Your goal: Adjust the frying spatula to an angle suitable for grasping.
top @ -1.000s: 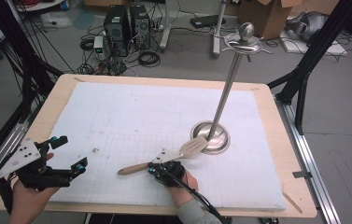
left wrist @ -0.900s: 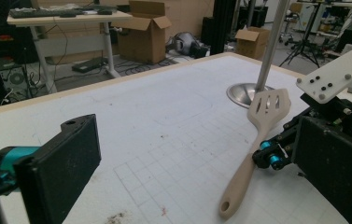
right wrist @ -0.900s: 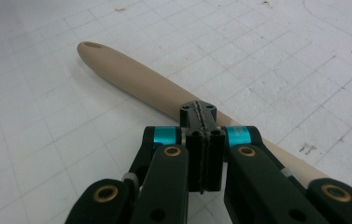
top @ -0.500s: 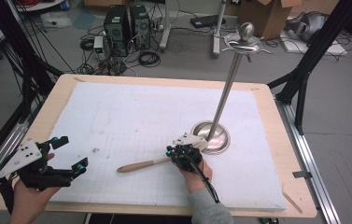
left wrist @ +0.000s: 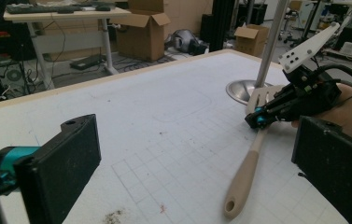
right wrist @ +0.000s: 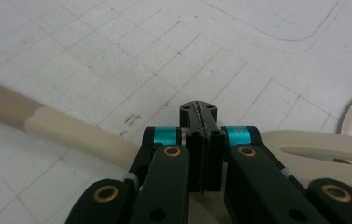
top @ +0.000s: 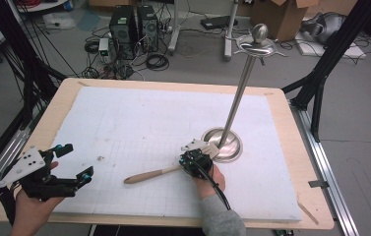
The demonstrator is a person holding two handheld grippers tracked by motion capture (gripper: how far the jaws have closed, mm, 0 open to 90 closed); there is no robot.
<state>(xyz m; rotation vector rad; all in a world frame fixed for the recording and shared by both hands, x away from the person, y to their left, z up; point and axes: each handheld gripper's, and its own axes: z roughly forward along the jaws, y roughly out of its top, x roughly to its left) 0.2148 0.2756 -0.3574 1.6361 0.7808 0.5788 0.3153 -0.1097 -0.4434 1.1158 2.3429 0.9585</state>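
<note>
A spatula (top: 153, 173) with a wooden handle and a cream slotted head lies flat on the white gridded mat (top: 139, 118), its head toward the base of the metal stand (top: 222, 143). My right gripper (top: 193, 158) is over the spatula's neck with its jaws shut and nothing between them. In the right gripper view the spatula (right wrist: 71, 133) passes under the closed right gripper (right wrist: 198, 112). My left gripper (top: 76, 161) is held open at the table's front left, away from the spatula (left wrist: 246, 177). The left gripper view shows the right gripper (left wrist: 256, 120) touching the spatula's neck.
The stand's tall pole (top: 239, 93) rises from a round base (left wrist: 241, 88) right of centre, with hooks at its top. The wooden table (top: 291, 123) edges the mat. Computers, cables and cardboard boxes lie on the floor beyond.
My right gripper has moved along the spatula away from the person, from the handle toward the head by the stand base. The left gripper has stayed put.
</note>
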